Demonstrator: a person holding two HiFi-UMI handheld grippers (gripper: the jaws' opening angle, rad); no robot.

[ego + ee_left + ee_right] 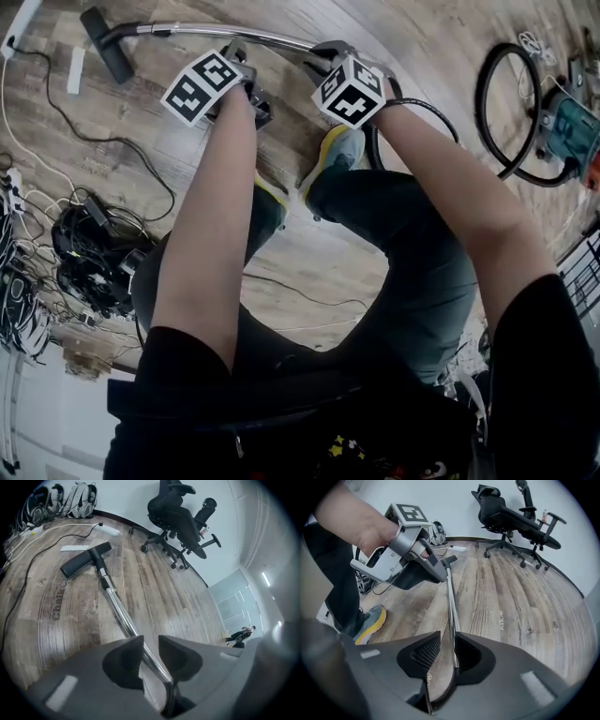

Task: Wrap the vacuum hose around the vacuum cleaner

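Observation:
A chrome vacuum wand (pixel 225 34) lies low across the wood floor and ends in a black floor head (pixel 105 44) at the far left. Both grippers hold this wand. My left gripper (pixel 236 54) is shut on the wand's middle (pixel 123 618). My right gripper (pixel 328 54) is shut on it nearer the handle, and the tube (pixel 451 606) runs out between its jaws. The left gripper (pixel 437 572) also shows in the right gripper view. A black hose (pixel 424 111) curls from the handle toward a loop (pixel 489 98) beside the teal vacuum cleaner (pixel 574 131) at the right.
A tangle of cables and adapters (pixel 89 258) lies at the left, with a black cord (pixel 103 141) trailing over the floor. The person's shoes (pixel 339 155) stand just behind the wand. A black office chair (pixel 180 515) and backpacks (pixel 77 501) stand by the far wall.

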